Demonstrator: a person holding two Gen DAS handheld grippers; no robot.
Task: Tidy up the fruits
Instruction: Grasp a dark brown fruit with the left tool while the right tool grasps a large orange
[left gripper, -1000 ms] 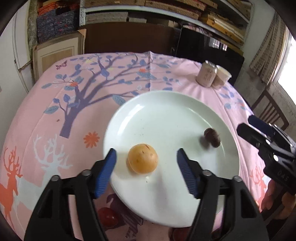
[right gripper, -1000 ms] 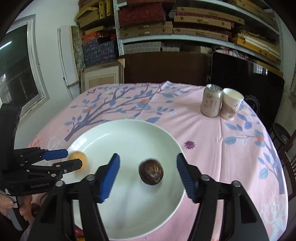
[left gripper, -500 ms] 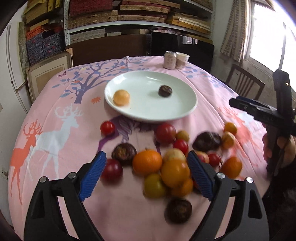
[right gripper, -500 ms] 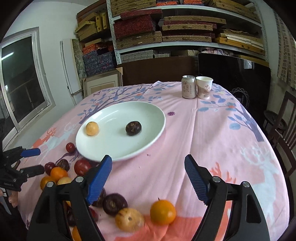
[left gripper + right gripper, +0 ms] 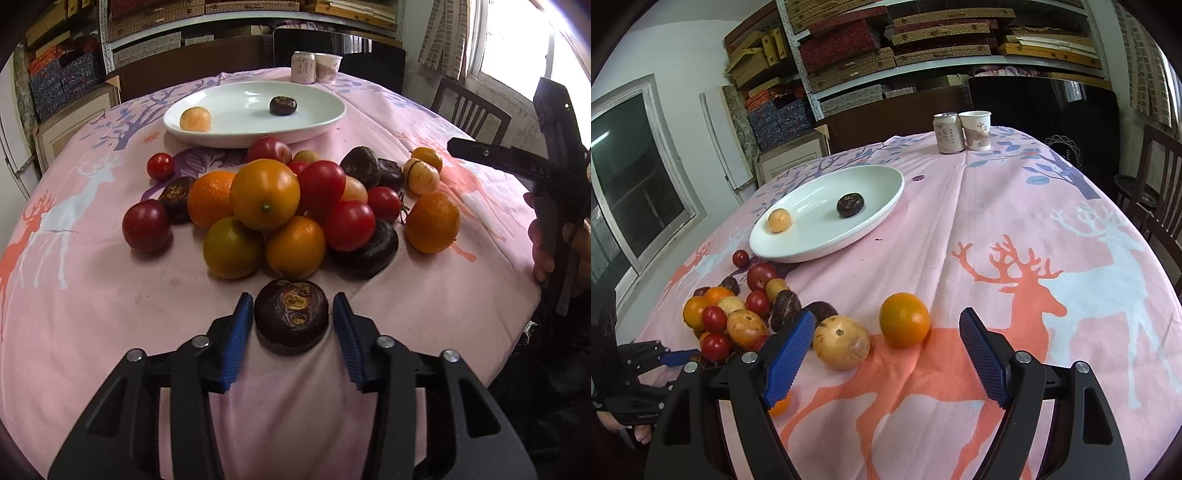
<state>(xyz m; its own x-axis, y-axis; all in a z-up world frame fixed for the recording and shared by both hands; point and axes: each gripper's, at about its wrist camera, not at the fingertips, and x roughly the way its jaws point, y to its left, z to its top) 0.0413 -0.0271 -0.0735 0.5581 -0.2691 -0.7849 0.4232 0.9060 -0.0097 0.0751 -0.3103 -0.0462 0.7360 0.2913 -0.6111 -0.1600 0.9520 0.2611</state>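
Fruit pile [image 5: 288, 206] before plate [image 5: 325, 118], can [image 5: 303, 67] behind

Left wrist view: low, close over fruit pile [image 5: 280, 206], facing plate [image 5: 255, 134]. Right wrist view: higher, from pile's right. Shared: plate [image 5: 827, 251], pile [image 5: 738, 314], can [image 5: 948, 133].

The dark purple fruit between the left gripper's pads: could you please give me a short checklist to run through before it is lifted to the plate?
1. Dark purple fruit centred between the left gripper pads: ok.
2. Grip firm: cannot tell; the jaws are closing, and contact on both sides is unclear.
3. Fruit apart from the pile, so nothing else gets dragged: ok.
4. White plate has free space: ok; only a yellow fruit and a dark fruit lie on it.
5. Right gripper off to the side: ok; open, holding nothing.
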